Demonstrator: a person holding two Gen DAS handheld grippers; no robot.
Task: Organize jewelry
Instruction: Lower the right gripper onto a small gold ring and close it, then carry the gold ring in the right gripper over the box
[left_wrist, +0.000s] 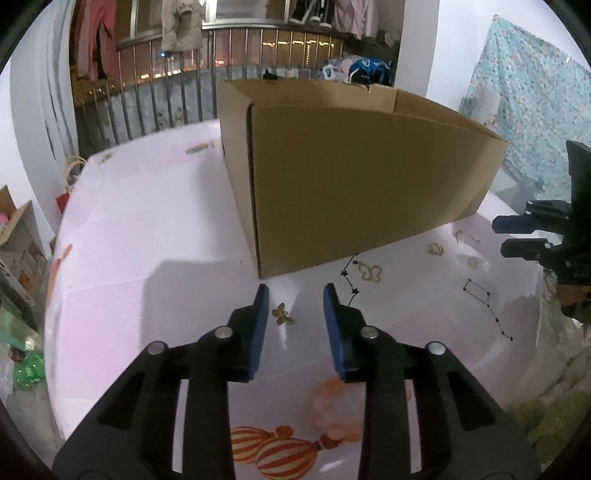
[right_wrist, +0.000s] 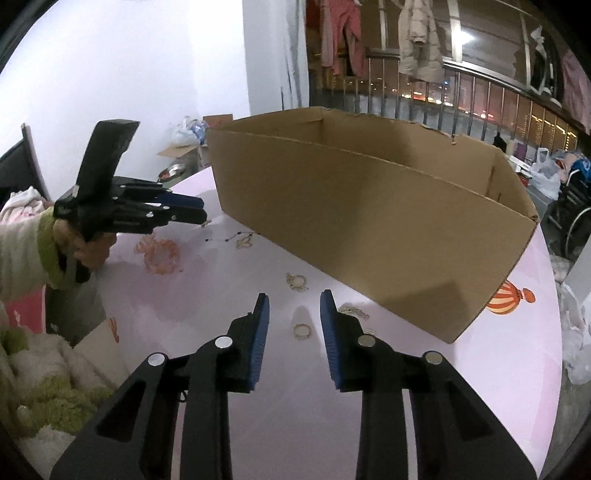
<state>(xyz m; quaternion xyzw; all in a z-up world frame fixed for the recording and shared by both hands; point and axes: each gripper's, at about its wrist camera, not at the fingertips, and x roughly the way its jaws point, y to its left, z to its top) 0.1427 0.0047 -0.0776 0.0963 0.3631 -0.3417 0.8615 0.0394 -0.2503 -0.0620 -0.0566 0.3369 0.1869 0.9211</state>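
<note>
The right hand-held gripper (right_wrist: 294, 310) is hovering low over the pink tabletop (right_wrist: 258, 406) with its jaws apart and nothing between them. A small gold ring (right_wrist: 301, 331) is lying just under the gap between the blue pads, and I judge this piece is the one being approached. To do it well, the pads should be coming down on both sides of the ring evenly, because such a thin flat thing is likely slipping away if only one pad is touching it first. A little chain piece (right_wrist: 354, 311) is lying just beside the right pad, so it may be caught together. The left hand-held gripper (left_wrist: 295, 314) is also standing open and empty, with a gold butterfly piece (left_wrist: 282, 314) on the tabletop between its pads. Further away, another ring ornament (right_wrist: 296, 282) and a coral bead bracelet (right_wrist: 159, 255) are waiting. Behind them the open cardboard box (right_wrist: 369, 206) is standing, probably the place for the jewelry
</note>
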